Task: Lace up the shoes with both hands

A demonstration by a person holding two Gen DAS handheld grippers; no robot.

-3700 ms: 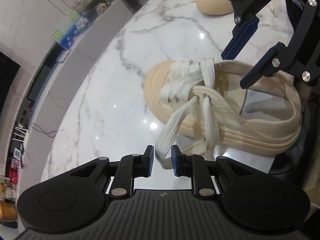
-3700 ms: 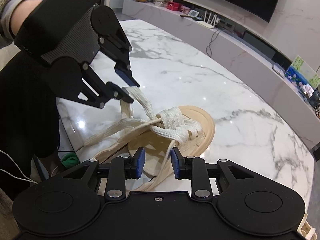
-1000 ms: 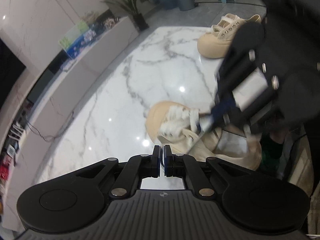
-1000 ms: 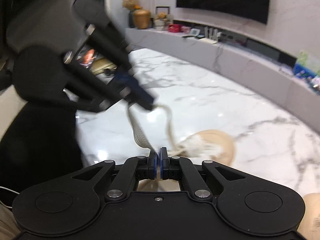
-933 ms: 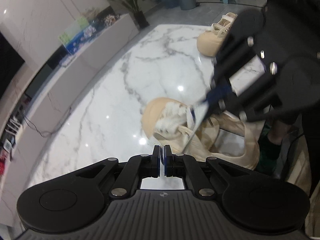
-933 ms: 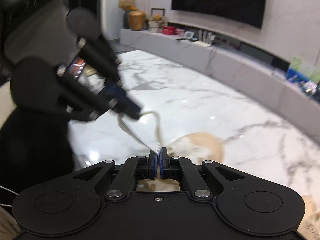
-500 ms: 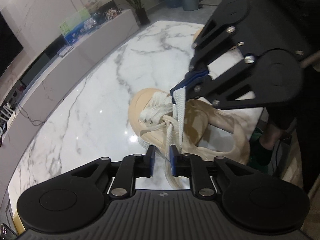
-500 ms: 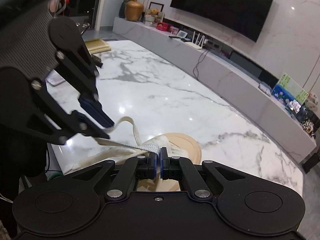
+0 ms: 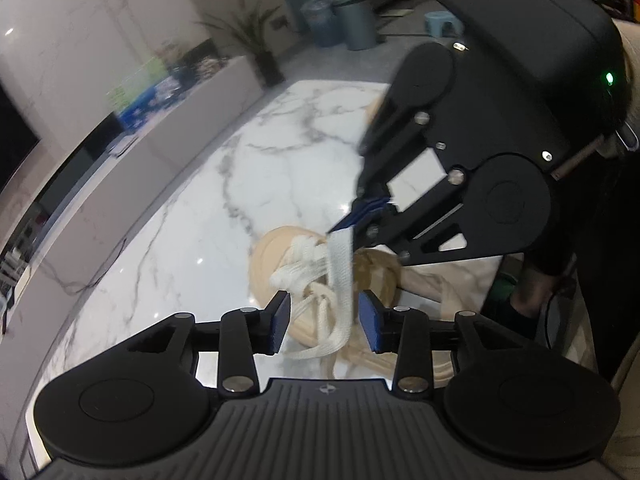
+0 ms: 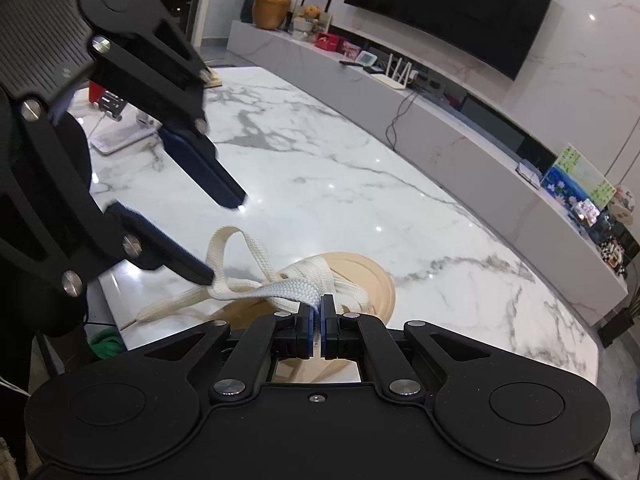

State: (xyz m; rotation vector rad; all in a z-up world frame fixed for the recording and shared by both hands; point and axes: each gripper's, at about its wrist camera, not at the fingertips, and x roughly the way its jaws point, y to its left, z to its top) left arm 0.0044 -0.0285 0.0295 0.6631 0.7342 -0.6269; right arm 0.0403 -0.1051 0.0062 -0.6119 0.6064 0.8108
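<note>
change: left tool (image 9: 325, 322) has just been opening, lace (image 9: 340, 276) loose between its pads, untouched | right tool (image 10: 318, 322) clamped on lace above shoe (image 10: 360, 276) | shoe on counter (image 10: 360, 184) | meaning: left released, regrasp likely next

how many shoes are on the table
2. One shoe lies in front of the left gripper, laces loose. A second peeks out behind the right gripper, mostly hidden; more may be hidden.
</note>
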